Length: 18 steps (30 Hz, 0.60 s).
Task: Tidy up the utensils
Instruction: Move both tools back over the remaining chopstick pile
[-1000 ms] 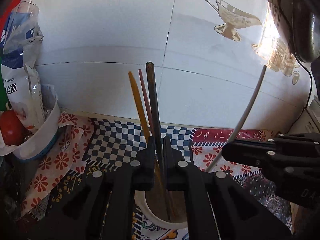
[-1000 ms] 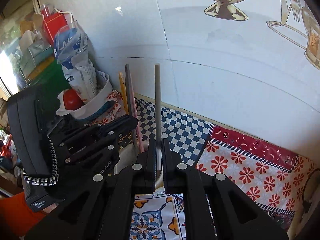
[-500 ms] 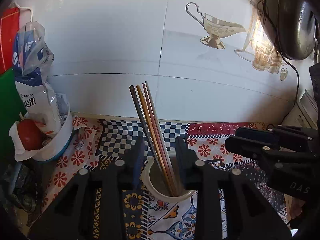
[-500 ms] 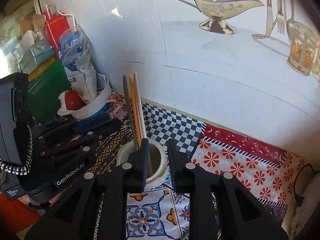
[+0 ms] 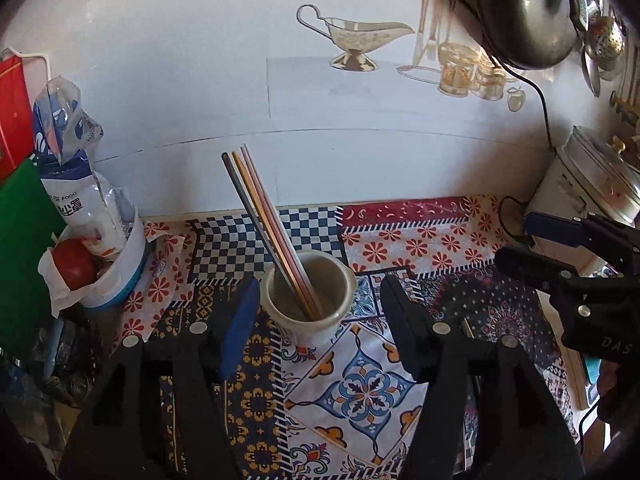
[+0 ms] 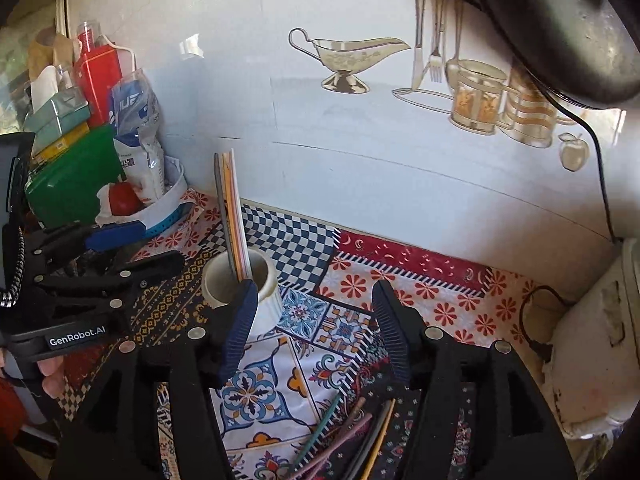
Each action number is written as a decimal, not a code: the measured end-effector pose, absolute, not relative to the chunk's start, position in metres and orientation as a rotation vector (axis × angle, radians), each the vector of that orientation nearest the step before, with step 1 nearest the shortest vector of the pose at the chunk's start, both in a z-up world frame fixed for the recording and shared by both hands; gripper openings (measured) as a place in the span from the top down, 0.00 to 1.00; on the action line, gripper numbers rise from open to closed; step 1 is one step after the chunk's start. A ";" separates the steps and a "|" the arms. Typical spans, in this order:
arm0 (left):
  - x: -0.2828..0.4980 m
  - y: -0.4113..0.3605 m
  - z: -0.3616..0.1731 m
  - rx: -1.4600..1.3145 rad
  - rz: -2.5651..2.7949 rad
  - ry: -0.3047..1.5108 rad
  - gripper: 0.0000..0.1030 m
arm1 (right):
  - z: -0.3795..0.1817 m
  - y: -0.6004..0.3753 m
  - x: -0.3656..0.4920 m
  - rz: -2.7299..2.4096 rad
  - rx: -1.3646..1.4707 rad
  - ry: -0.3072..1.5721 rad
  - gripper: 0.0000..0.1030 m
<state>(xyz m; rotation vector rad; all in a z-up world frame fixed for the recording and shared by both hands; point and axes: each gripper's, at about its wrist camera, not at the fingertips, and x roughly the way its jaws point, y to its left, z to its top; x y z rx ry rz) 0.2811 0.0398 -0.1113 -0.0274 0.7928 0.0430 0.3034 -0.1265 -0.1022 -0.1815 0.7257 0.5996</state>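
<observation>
Both grippers, left (image 5: 316, 312) and right (image 6: 312, 316), have backed off, jaws just opened, empty; four chopsticks (image 5: 264, 220) stand in the cup (image 5: 344, 304) (more chopsticks (image 6: 352, 436) lie at six o'clock).

Patchwork-print tablecloth (image 5: 420, 240), tomato (image 5: 74, 263) in white bowl (image 5: 128, 252), food bag (image 5: 76, 184), green box (image 6: 72, 176)

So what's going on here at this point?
A person is sorting chopsticks into a white cup on the patterned cloth. Both the left gripper and the right gripper have just been opening and now stand open with nothing between their pads. Several chopsticks lean in the cup. A loose pile of chopsticks lies on the cloth, not yet sorted.
</observation>
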 end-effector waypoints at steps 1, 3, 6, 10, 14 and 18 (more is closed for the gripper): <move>0.280 0.036 -0.114 -0.024 0.032 0.805 0.40 | -0.103 -0.132 0.300 0.592 -0.177 0.730 0.45; 0.279 0.028 -0.123 -0.020 0.013 0.831 0.40 | -0.106 -0.145 0.294 0.563 -0.171 0.738 0.45; 0.279 0.016 -0.136 -0.018 -0.004 0.875 0.40 | -0.113 -0.164 0.285 0.513 -0.177 0.761 0.45; 0.281 -0.002 -0.154 -0.011 -0.052 0.939 0.40 | -0.131 -0.194 0.278 0.440 -0.190 0.811 0.45; 0.276 -0.022 -0.174 0.043 -0.099 0.994 0.40 | -0.155 -0.227 0.278 0.362 -0.168 0.887 0.45; 0.270 -0.039 -0.196 0.062 -0.143 1.060 0.40 | -0.183 -0.252 0.274 0.308 -0.132 0.967 0.45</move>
